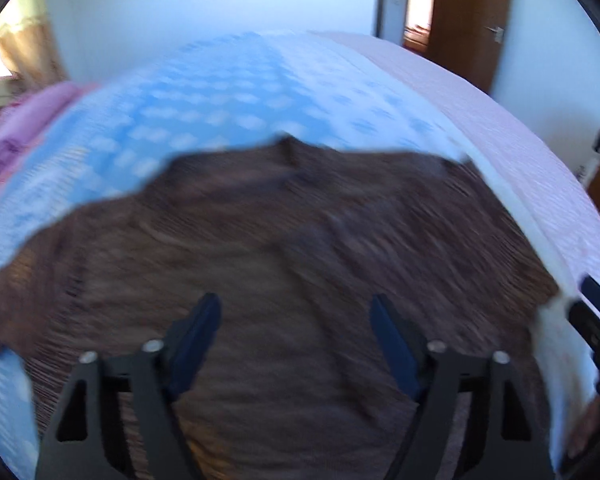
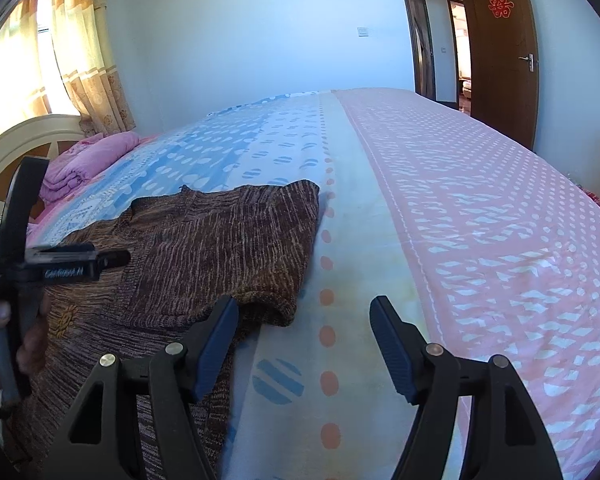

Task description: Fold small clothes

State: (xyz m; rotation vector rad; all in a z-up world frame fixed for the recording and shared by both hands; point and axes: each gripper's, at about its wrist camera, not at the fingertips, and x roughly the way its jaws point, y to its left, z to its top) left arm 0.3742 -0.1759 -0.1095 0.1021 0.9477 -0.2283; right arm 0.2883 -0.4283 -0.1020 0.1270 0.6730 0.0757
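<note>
One brown knitted sweater (image 2: 204, 248) lies spread on the bed (image 2: 460, 220), over the blue-patterned part of the sheet, with a folded edge near the pale stripe. Above it the left gripper (image 1: 296, 320) hangs with its jaws spread wide and nothing between them; that view is blurred. Just beside the sweater's folded corner, the right gripper (image 2: 304, 320) is likewise spread and empty. Folded pink bedding (image 2: 88, 164) sits by the headboard (image 2: 16, 140).

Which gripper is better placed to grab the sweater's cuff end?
Right. The right gripper is open beside the sweater cuff; the open left gripper hovers over its middle.
</note>
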